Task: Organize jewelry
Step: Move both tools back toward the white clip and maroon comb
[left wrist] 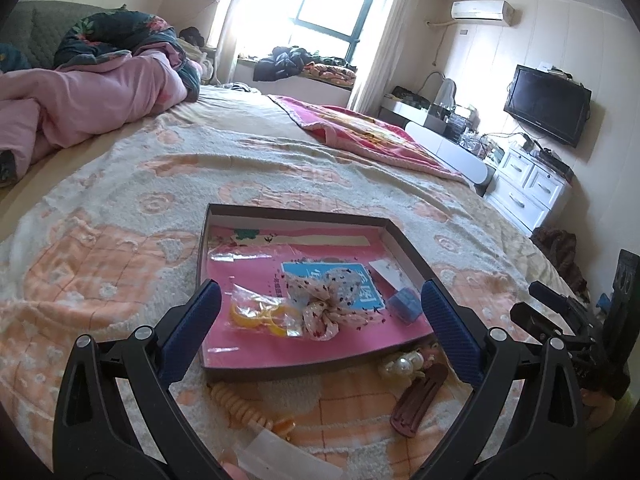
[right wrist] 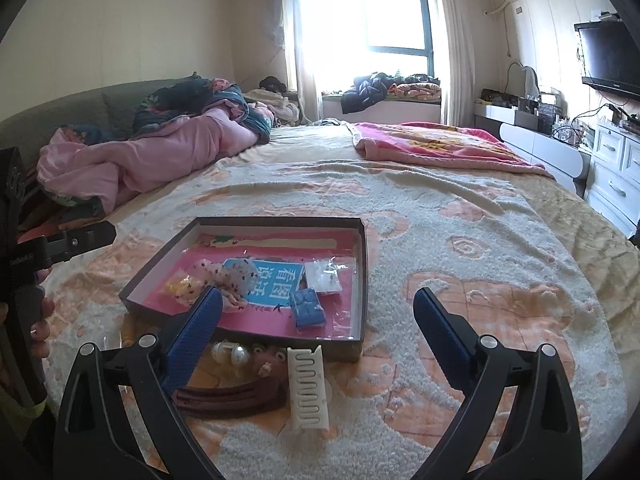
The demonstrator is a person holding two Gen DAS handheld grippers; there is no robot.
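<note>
A shallow dark box (left wrist: 216, 220) (right wrist: 360, 264) with a pink floor lies on the bed. In it are a floral scrunchie (left wrist: 326, 312) (right wrist: 236, 276), a bag of yellow rings (left wrist: 260, 312), a blue case (left wrist: 406, 304) (right wrist: 308, 308) and a small clear bag (right wrist: 324, 276). In front of the box lie a pearl clip (left wrist: 400, 364) (right wrist: 232, 354), a brown hair clip (left wrist: 416, 400) (right wrist: 232, 398), a white comb clip (right wrist: 308, 388) and a beige coil tie (left wrist: 240, 404). My left gripper (left wrist: 320, 316) is open above the box's near edge. My right gripper (right wrist: 318, 316) is open and empty near the box's right corner.
The bed's peach and cream blanket (right wrist: 460, 240) spreads all around. A pink quilt (left wrist: 100, 96) is heaped at the far left, a pink blanket (right wrist: 436, 144) at the far right. White drawers (left wrist: 528, 184) and a TV (left wrist: 548, 104) stand past the bed's right edge.
</note>
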